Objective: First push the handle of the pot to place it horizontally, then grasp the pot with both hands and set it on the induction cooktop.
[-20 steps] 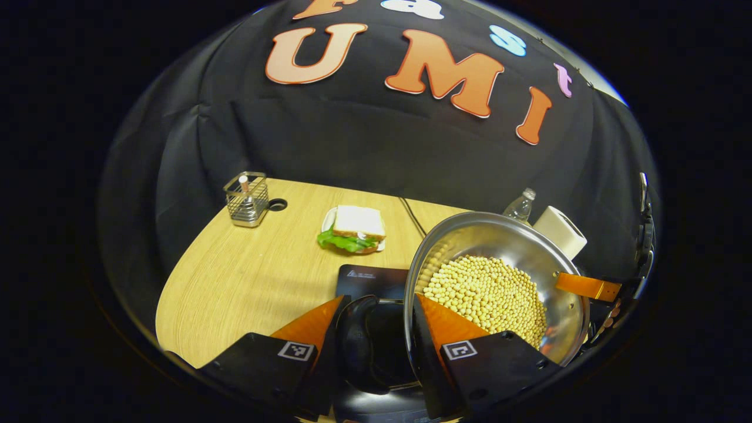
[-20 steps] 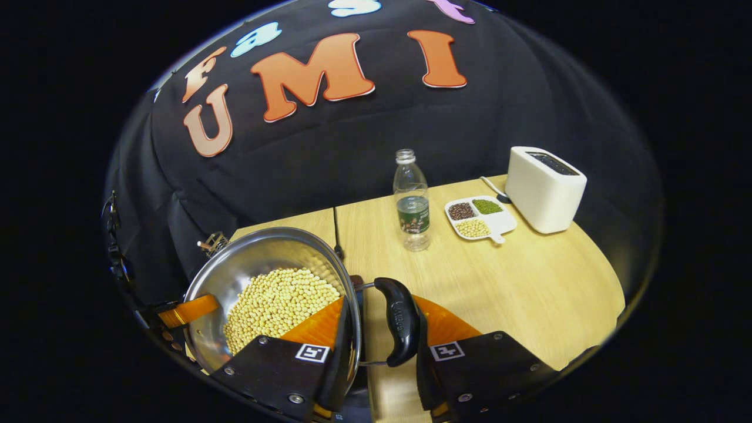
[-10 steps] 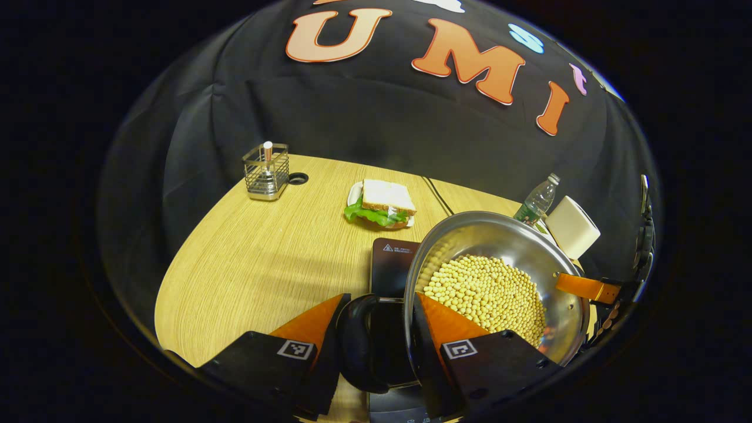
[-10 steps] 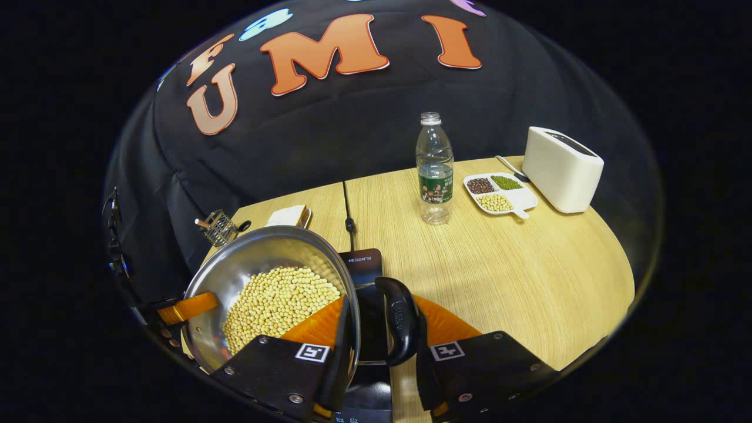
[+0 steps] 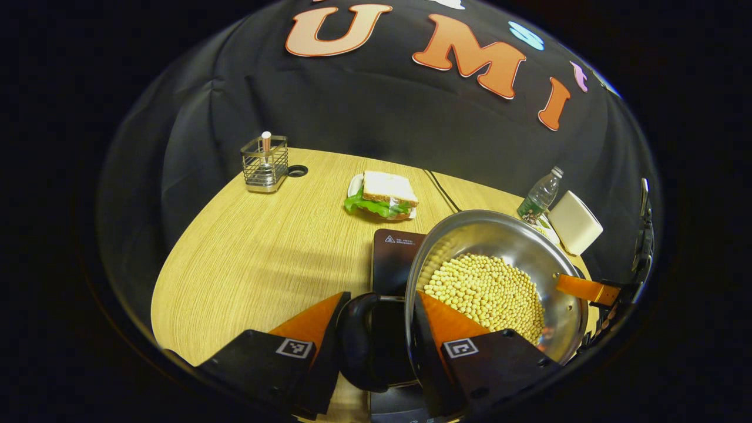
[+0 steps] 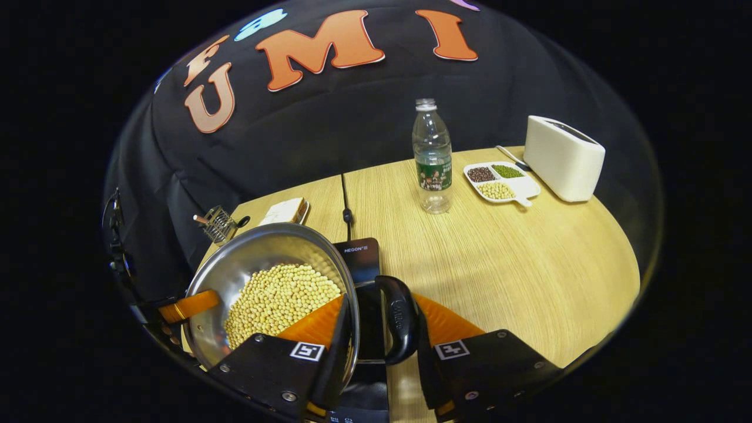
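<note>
While both grippers carry the pot (image 5: 499, 276) over the induction cooktop (image 5: 392, 258), I'm on the set-down step. L gripper (image 5: 376, 346) is clamped on its black handle (image 5: 352, 343); R gripper (image 6: 379, 343) is clamped on the opposite handle (image 6: 399, 320) (soybeans (image 6: 282, 299) inside, so keep level). Next: lower evenly, centre on the cooktop, then release.

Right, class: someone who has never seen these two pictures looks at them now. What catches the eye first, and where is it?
A shiny steel pot heaped with pale soybeans dominates, carried by its black side handles over the dark induction cooktop, low in both views. Each gripper, left and right, has orange jaws straddling a handle. Behind, a sandwich and a water bottle stand on the wooden table.
</note>
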{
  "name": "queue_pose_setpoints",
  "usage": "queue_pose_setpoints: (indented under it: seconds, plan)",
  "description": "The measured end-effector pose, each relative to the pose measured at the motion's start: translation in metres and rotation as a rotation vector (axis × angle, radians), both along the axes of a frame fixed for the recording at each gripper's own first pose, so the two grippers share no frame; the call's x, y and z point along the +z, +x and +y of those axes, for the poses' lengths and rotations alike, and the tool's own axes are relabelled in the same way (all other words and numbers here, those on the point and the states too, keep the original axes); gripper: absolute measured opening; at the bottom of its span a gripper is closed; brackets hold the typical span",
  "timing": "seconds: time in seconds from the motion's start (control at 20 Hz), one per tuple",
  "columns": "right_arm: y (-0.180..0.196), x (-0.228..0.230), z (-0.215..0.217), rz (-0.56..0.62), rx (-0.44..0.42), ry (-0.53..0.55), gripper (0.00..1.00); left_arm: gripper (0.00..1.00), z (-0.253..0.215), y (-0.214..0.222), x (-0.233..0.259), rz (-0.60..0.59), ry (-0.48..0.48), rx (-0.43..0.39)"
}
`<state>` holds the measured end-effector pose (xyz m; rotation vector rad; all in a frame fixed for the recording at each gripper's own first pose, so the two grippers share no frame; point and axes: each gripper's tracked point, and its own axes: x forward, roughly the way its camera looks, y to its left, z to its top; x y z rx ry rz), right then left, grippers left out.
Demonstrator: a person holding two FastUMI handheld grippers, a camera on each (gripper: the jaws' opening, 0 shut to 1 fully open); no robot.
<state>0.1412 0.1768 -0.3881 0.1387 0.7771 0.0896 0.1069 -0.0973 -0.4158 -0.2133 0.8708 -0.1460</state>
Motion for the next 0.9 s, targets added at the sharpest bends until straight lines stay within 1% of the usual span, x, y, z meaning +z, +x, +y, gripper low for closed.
queue_pose_setpoints:
  seconds: [0.1, 0.15, 0.2, 0.25, 0.3, 0.35, 0.4, 0.45, 0.5, 0.55, 0.6, 0.65, 0.7, 0.75, 0.85, 0.9]
  plan:
    - [-0.003, 0.000, -0.002, -0.003, 0.002, -0.010, 0.55, 0.66, -0.001, -0.001, -0.004, 0.009, -0.001, -0.003]
    - [-0.005, 0.004, 0.001, -0.006, 0.006, -0.004, 0.58, 0.66, 0.001, -0.003, -0.003, 0.014, 0.008, -0.001]
    - [-0.004, 0.012, 0.002, -0.023, 0.007, 0.002, 0.61, 0.69, 0.004, -0.001, 0.001, 0.001, 0.029, 0.011]
    - [-0.006, 0.022, 0.001, -0.044, 0.005, 0.012, 0.65, 0.72, 0.010, 0.005, 0.007, -0.028, 0.056, 0.030]
    - [-0.007, 0.035, 0.000, -0.063, 0.004, 0.014, 0.69, 0.92, 0.018, 0.014, 0.019, -0.061, 0.087, 0.045]
    - [-0.007, 0.047, -0.003, -0.089, 0.003, 0.009, 0.76, 0.98, 0.022, 0.011, 0.030, -0.088, 0.115, 0.054]
    - [-0.008, 0.062, -0.008, -0.116, 0.001, -0.001, 0.80, 0.98, 0.024, 0.014, 0.044, -0.115, 0.127, 0.054]
    - [-0.008, 0.078, -0.012, -0.144, 0.001, -0.008, 0.89, 0.98, 0.023, 0.014, 0.062, -0.146, 0.133, 0.055]
    - [-0.010, 0.096, -0.016, -0.174, 0.003, -0.018, 0.93, 0.99, 0.023, 0.016, 0.084, -0.184, 0.133, 0.057]
    - [-0.014, 0.115, -0.021, -0.205, 0.005, -0.028, 0.95, 0.98, 0.022, 0.017, 0.111, -0.232, 0.130, 0.057]
    - [-0.017, 0.135, -0.026, -0.238, 0.007, -0.040, 0.95, 1.00, 0.025, 0.020, 0.142, -0.285, 0.128, 0.059]
    - [-0.021, 0.157, -0.033, -0.274, 0.006, -0.054, 0.95, 0.98, 0.029, 0.021, 0.171, -0.342, 0.129, 0.066]
    - [-0.025, 0.180, -0.039, -0.314, 0.006, -0.070, 0.95, 0.98, 0.035, 0.023, 0.207, -0.406, 0.133, 0.077]
    - [-0.031, 0.204, -0.047, -0.356, 0.006, -0.087, 0.95, 0.98, 0.040, 0.022, 0.232, -0.458, 0.142, 0.090]
    - [-0.044, 0.255, -0.064, -0.443, -0.007, -0.120, 0.95, 0.96, 0.055, 0.015, 0.294, -0.567, 0.165, 0.114]
    - [-0.051, 0.279, -0.071, -0.484, -0.010, -0.132, 0.95, 0.98, 0.061, 0.008, 0.320, -0.611, 0.169, 0.118]
